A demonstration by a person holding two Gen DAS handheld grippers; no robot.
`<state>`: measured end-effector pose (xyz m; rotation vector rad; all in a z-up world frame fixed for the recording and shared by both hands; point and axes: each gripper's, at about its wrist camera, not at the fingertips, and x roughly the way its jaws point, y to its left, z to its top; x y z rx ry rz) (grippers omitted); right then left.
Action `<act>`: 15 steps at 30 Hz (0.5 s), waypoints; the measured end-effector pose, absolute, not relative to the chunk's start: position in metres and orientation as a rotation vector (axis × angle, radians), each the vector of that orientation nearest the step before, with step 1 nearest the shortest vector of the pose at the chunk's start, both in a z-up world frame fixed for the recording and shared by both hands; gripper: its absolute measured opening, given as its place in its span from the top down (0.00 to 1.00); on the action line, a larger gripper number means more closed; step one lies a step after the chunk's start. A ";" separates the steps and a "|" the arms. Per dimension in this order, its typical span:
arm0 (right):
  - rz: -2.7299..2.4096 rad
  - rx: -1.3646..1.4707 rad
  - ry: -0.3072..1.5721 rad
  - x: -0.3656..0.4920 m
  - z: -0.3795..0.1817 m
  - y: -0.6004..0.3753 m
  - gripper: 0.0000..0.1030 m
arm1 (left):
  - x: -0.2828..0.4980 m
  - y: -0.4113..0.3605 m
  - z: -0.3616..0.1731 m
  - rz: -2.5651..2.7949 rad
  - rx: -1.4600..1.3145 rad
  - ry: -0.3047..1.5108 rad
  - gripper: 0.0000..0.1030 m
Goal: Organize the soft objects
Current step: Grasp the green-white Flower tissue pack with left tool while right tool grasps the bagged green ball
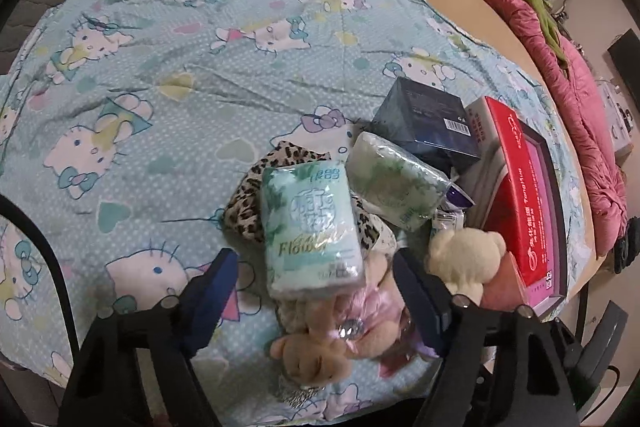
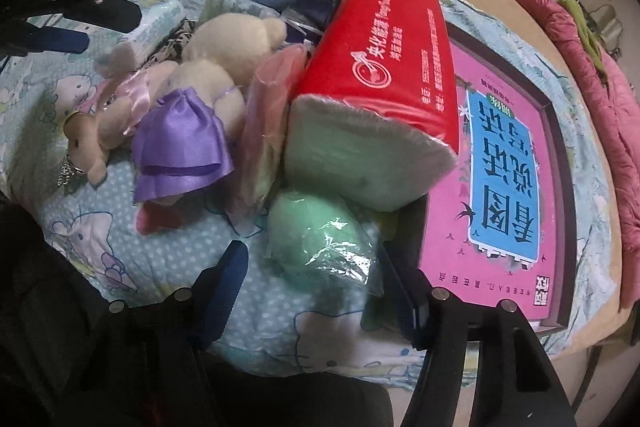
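Note:
A pale green tissue pack (image 1: 312, 227) lies on a leopard-print cloth (image 1: 248, 195), between the fingers of my left gripper (image 1: 316, 267). The jaws stand open, with gaps on both sides of the pack. Below it lies a plush bear in a pink dress (image 1: 320, 343), and a cream bear (image 1: 464, 259) sits to the right. In the right wrist view a green soft item in clear wrap (image 2: 320, 239) sits between the fingers of my right gripper (image 2: 312, 263), which is open; the right finger is at the wrap's edge. A red tissue pack (image 2: 380, 67) leans just above it.
A cat-print sheet (image 1: 160, 107) covers the bed. A second tissue pack (image 1: 396, 183), a dark blue box (image 1: 424, 119) and a pink picture book (image 2: 500, 167) crowd the right. A bear in a purple dress (image 2: 188, 131) lies left of the red pack. A pink quilt (image 1: 580, 123) lies beyond.

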<state>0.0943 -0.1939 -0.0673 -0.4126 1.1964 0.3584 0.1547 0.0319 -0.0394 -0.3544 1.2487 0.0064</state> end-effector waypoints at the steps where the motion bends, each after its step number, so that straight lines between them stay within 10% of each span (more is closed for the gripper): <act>1: 0.361 -0.401 1.203 0.096 -0.069 -0.196 0.34 | 0.157 0.031 -0.041 0.004 -0.354 1.257 0.28; 15: 0.412 -0.339 1.221 0.110 -0.082 -0.199 0.55 | 0.171 0.032 -0.060 -0.015 -0.389 1.299 0.51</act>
